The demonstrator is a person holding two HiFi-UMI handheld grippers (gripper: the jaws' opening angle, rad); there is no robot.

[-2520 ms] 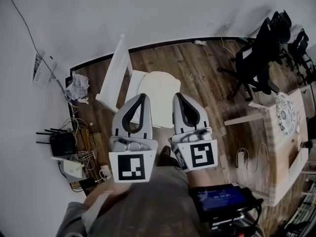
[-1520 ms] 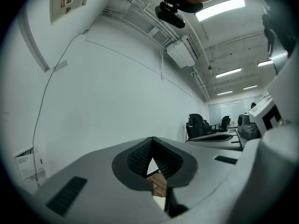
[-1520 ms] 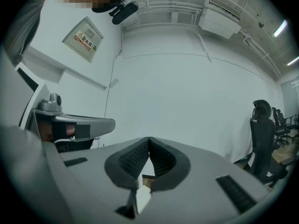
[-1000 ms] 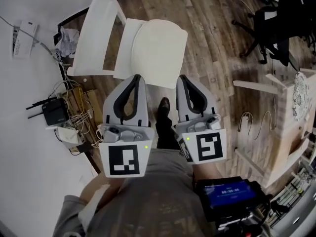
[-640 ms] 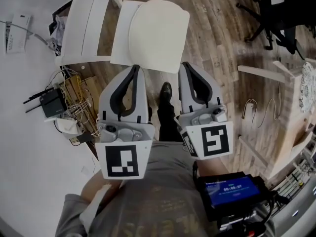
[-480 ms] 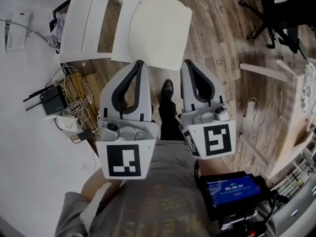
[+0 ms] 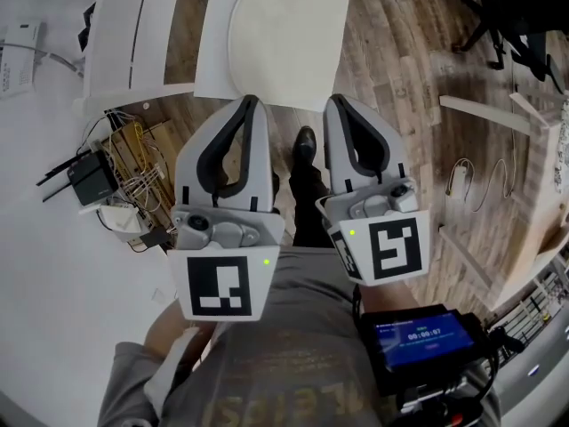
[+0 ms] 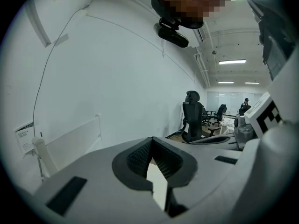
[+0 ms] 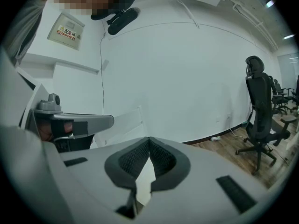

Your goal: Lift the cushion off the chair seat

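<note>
the left gripper (image 7: 252, 101) and right gripper (image 7: 330, 101) are held side by side before the torso, both pointing toward 12 o'clock in the head view and tipped slightly downward. each has its jaws together at the tips with nothing between them. a forearm (image 7: 172, 350) shows at 6 o'clock behind the left gripper. a shoe (image 7: 304, 140) shows between the two.

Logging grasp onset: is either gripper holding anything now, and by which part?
Nothing is held. The left gripper and the right gripper are both shut and empty, short of the cushion, which lies untouched on the white chair seat.
</note>
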